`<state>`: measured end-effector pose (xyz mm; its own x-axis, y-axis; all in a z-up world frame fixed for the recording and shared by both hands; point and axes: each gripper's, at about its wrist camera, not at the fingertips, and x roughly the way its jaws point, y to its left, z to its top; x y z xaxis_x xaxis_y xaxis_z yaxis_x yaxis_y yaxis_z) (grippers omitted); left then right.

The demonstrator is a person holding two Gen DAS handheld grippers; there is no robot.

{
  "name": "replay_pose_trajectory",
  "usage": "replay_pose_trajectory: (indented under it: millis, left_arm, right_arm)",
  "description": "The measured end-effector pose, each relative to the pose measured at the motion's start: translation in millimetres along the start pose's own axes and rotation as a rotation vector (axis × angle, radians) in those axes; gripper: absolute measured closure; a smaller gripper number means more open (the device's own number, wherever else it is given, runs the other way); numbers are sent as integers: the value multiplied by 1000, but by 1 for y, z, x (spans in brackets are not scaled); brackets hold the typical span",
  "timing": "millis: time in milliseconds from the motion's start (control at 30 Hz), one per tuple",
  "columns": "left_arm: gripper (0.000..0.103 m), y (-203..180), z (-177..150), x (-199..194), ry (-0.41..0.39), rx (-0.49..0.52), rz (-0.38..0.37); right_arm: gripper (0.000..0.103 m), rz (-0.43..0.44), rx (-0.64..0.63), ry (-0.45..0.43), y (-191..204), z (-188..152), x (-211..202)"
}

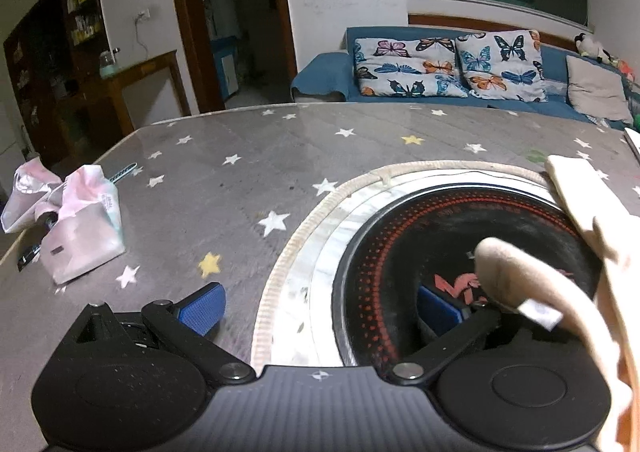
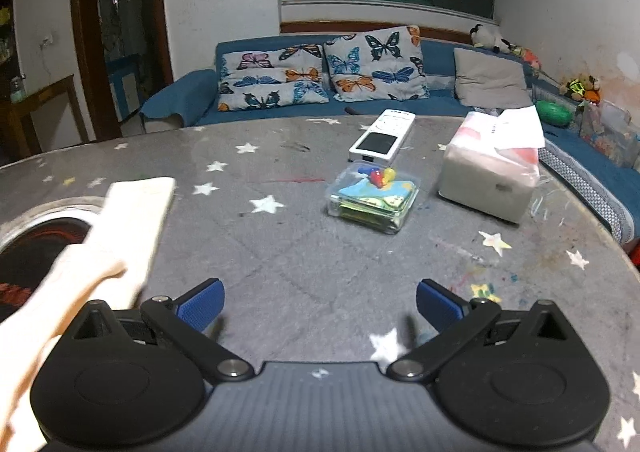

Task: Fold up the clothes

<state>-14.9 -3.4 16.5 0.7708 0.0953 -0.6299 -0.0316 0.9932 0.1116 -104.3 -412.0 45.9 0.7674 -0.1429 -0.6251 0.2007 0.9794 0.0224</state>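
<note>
- My left gripper hovers low over the table, jaws wide apart, gripping nothing.
- The cream cloth drapes along the right edge, one fold over the right pad.
- My right gripper is level, jaws apart and empty; cloth at left.
</note>
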Motion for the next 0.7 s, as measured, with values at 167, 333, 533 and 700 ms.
replay_pose_trajectory:
  millis: [167, 333, 533, 700]
  left_arm:
    - [0, 10, -2, -24, 8, -30, -22]
    - [0, 11, -4, -54, 38, -27, -53]
    - [0, 6, -13, -95, 42, -7, -121]
    - [0, 8, -21, -123, 42, -64, -255]
  right_arm:
    - [0, 35, -44, -38, 14, -7, -43]
    - [0, 81, -31, -56, 24, -18, -85]
    - [0, 94, -76, -87, 37, -41, -135]
    - [0, 119, -124, -102, 49, -65, -174]
